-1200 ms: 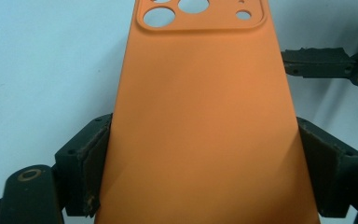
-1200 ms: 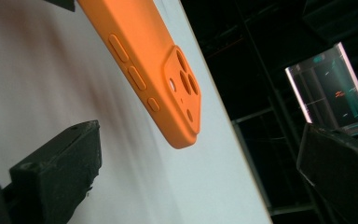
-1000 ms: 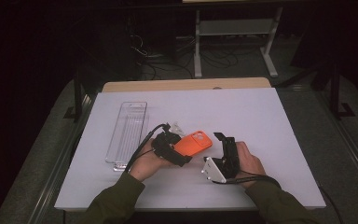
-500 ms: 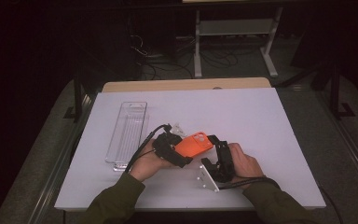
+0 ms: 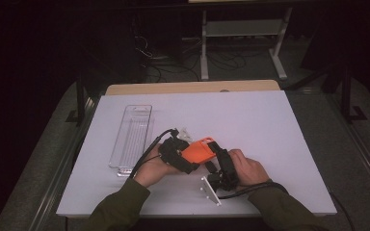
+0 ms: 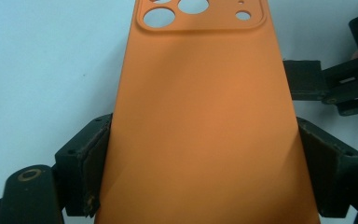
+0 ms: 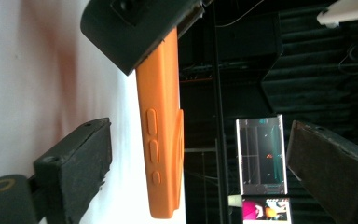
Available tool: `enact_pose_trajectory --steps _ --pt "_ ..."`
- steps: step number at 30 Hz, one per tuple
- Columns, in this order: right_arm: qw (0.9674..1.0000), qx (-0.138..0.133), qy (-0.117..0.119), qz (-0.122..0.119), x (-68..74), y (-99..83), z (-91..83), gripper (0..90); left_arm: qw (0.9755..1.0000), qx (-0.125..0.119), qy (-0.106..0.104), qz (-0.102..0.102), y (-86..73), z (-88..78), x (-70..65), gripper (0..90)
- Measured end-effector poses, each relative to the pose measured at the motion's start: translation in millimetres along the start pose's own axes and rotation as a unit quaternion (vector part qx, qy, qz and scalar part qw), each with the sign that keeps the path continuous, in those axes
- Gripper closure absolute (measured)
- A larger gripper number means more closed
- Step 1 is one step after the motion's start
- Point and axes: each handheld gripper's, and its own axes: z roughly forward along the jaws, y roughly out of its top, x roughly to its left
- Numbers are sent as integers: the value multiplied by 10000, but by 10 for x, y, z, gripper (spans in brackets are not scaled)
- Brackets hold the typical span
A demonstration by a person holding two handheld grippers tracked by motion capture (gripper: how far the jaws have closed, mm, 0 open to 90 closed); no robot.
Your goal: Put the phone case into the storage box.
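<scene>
White rectangular table top [image 5: 270, 125] carries all. Clear plastic oblong tray [image 5: 132, 137] lies at its left part, apart from hands. Orange silicone phone case [image 5: 200, 150] held above table near front centre, camera cutouts away from left gripper [image 5: 189, 156], which pinches its long edges. Right gripper [image 5: 217, 154] spread, jaws just been closing slightly, straddling case edge, pads not touching it.

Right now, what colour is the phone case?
Orange phone case; clearest in the left gripper view.
</scene>
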Motion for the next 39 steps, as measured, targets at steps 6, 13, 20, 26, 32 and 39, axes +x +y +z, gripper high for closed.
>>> enact_pose_trajectory --steps 6,13,20,26,32,39 --pt "9999 -97 10 -111 -1 45 17 125 10000 -21 -14 -57 1 -4 -17 158" --pt "9995 -142 -73 -284 38 86 70 173 10000 -2 -17 -25 -3 -8 -14 158" --pt "9995 -67 -28 -305 22 93 49 329 10000 4 -22 13 1 1 -23 158" --pt "9993 -29 116 -347 55 101 47 447 10000 -7 -25 8 1 -5 -23 158" --pt "9993 -50 214 -315 64 104 43 579 10000 -47 -48 -32 2 -12 -25 158" --pt "9991 -38 243 -346 76 110 41 651 10000 -51 -55 -31 2 -19 -18 158"
